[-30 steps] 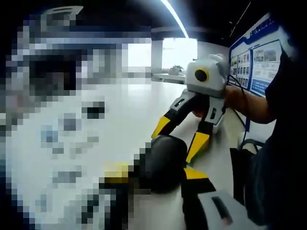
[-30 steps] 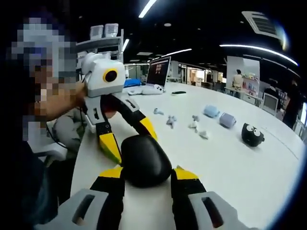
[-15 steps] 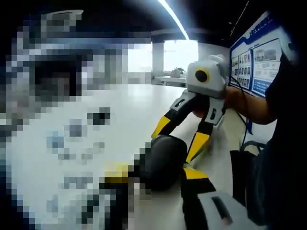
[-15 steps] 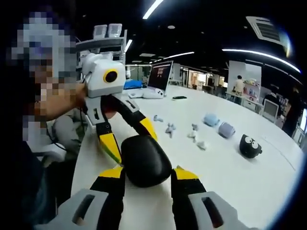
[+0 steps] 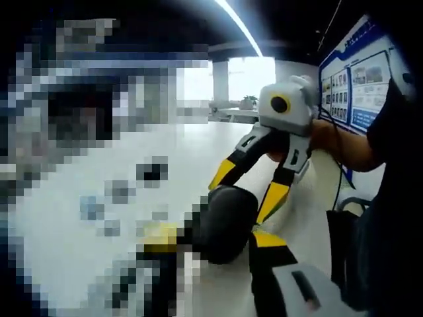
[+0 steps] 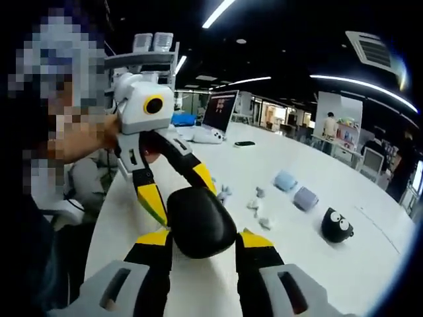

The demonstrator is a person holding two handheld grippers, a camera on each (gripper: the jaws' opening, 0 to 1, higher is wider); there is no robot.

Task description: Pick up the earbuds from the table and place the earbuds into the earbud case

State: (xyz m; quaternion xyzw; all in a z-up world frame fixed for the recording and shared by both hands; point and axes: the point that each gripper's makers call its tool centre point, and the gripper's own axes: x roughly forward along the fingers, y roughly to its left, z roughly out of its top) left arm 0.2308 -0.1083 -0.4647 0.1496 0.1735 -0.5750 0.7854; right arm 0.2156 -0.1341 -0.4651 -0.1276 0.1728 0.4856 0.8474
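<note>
A white table (image 6: 310, 251) carries a black round toy with eyes (image 6: 336, 225) – farther back, an open laptop (image 6: 218, 112); a blue poster board (image 5: 353, 79) hangs on the wall.

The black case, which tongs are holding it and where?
Both: the right tongs clamp the black case by its near sides, and the left tongs pinch its far end.

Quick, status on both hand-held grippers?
Left hand-held gripper: shut on the black case.
Right hand-held gripper: shut on the same case.
</note>
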